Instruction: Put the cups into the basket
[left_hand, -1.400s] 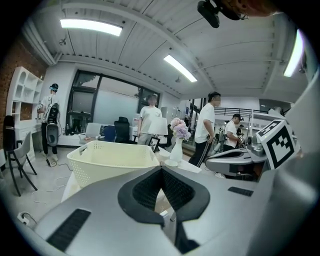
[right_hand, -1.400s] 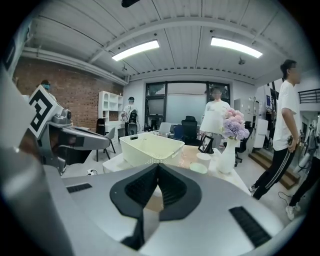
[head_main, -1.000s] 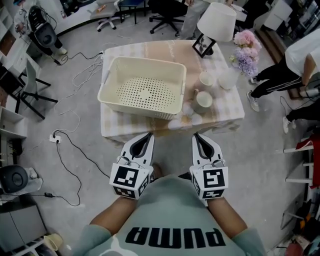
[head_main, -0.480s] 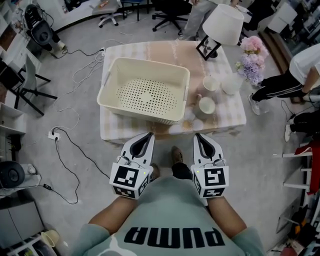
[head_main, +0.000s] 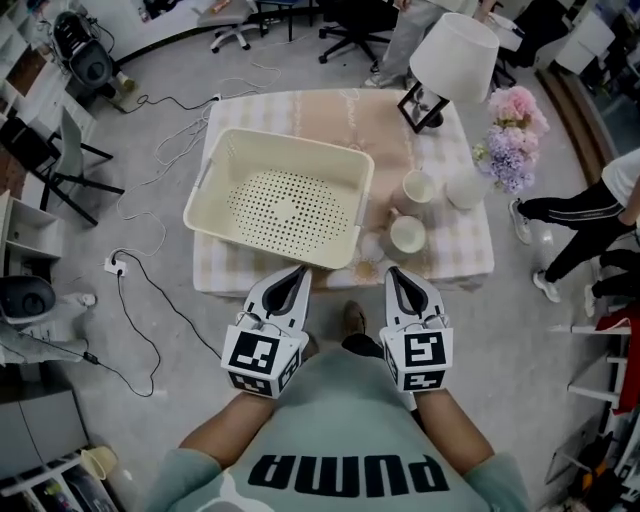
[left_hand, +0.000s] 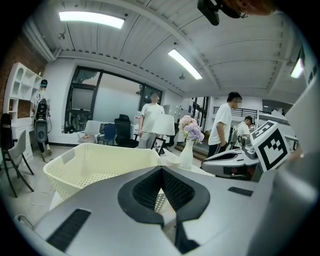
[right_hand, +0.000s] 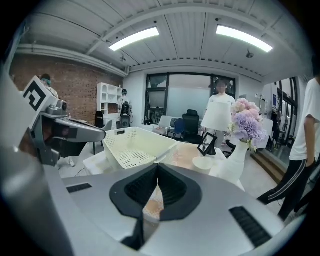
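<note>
Counter (head_main: 310, 108): cloth-covered, at 12 o'clock of the person; everything below stands on it.
Basket (head_main: 222, 170): cream with a perforated floor, empty, on the counter's left half.
Far cup (head_main: 417, 186): pale and upright on the counter, outside the basket at its 3 o'clock.
Near cup (head_main: 407, 234): pale and upright, at 6 o'clock of the far cup and just apart from it, also outside the basket.
Small pale shapes (head_main: 372, 247): at 9 o'clock of the near cup, by the counter's near edge; possibly clear glasses, too faint to be sure.
Vase (head_main: 465, 188): white, holding pink and purple flowers (head_main: 510, 125), at 3 o'clock of the far cup.
Lamp (head_main: 455, 55): white shade, at the counter's 1 o'clock corner.
Left gripper (head_main: 300, 270): off the counter's near edge at 6 o'clock of the basket, pointing to 12 o'clock; fingers pressed together with nothing between them.
Right gripper (head_main: 392, 272): at 3 o'clock of the left gripper and 6 o'clock of the near cup; fingers closed tip to tip, holding nothing.
</note>
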